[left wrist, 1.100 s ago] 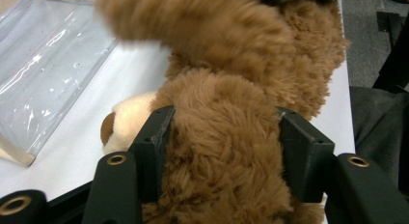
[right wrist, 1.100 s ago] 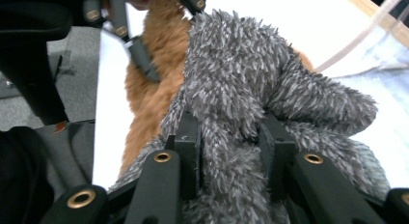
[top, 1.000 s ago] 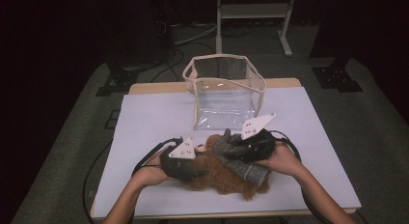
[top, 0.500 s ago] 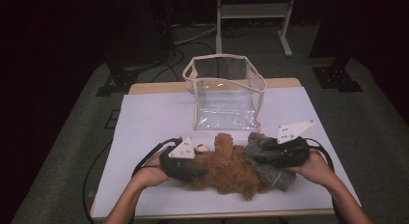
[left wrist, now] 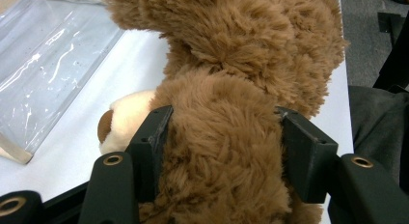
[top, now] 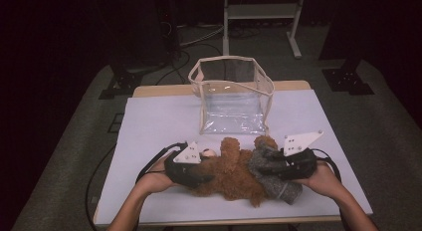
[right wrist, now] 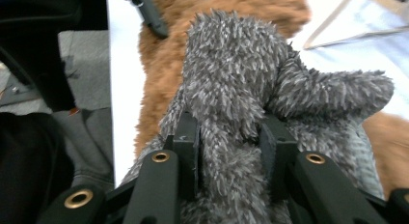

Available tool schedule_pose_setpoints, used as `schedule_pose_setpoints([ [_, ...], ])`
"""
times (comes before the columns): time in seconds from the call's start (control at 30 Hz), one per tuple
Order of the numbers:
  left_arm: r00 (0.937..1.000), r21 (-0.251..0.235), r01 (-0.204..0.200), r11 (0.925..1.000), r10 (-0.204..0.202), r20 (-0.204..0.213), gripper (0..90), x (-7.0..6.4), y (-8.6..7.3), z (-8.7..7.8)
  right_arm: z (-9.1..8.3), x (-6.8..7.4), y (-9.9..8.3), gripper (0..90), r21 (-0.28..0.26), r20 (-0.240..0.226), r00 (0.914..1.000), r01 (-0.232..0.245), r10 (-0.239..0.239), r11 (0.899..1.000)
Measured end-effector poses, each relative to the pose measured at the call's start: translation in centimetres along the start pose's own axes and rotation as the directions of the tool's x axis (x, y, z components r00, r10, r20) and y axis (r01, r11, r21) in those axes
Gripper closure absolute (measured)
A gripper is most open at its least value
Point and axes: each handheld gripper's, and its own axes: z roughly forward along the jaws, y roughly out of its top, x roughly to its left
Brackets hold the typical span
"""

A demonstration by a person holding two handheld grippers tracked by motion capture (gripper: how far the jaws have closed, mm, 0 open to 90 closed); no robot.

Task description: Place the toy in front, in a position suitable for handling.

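1. The left gripper (top: 195, 172) squeezes the brown teddy bear (top: 230, 172), which lies on the near part of the white table (top: 154, 126).
2. The right gripper (top: 278, 164) pinches the fuzzy grey sock (top: 271, 173) lying on the bear.
3. Farther back stands a clear bag (top: 231, 99).

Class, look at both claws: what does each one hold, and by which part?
The left claw grips the brown teddy bear around a furry body part beside its muzzle. The right claw pinches a fold of the fuzzy grey garment.
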Motion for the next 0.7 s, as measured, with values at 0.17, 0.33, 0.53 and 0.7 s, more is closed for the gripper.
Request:
schedule_pose_setpoints([
  [0.17,1.0,-0.011,0.002,0.9999,-0.002,0.001,41.2,0.0,-0.1,0.0,-0.2,0.3,-0.6,65.1,0.016,0.005,1.0,0.007,-0.008,1.0],
  [0.33,1.0,-0.008,-0.001,1.0,0.001,0.002,41.0,0.0,-0.1,0.0,-1.1,-0.5,-0.9,65.2,-0.009,0.027,0.9994,-0.019,0.019,1.0],
  [0.53,0.9999,0.004,-0.014,0.9999,0.014,0.001,40.1,0.0,0.0,0.0,-0.5,-0.6,-0.3,65.2,-0.018,0.031,0.9995,-0.01,0.011,1.0],
  [0.7,0.9998,0.005,-0.017,0.9998,0.017,0.005,39.9,-0.1,-0.1,0.0,-0.1,-0.5,0.2,65.2,-0.023,0.025,0.9997,0.001,0.0,1.0],
])
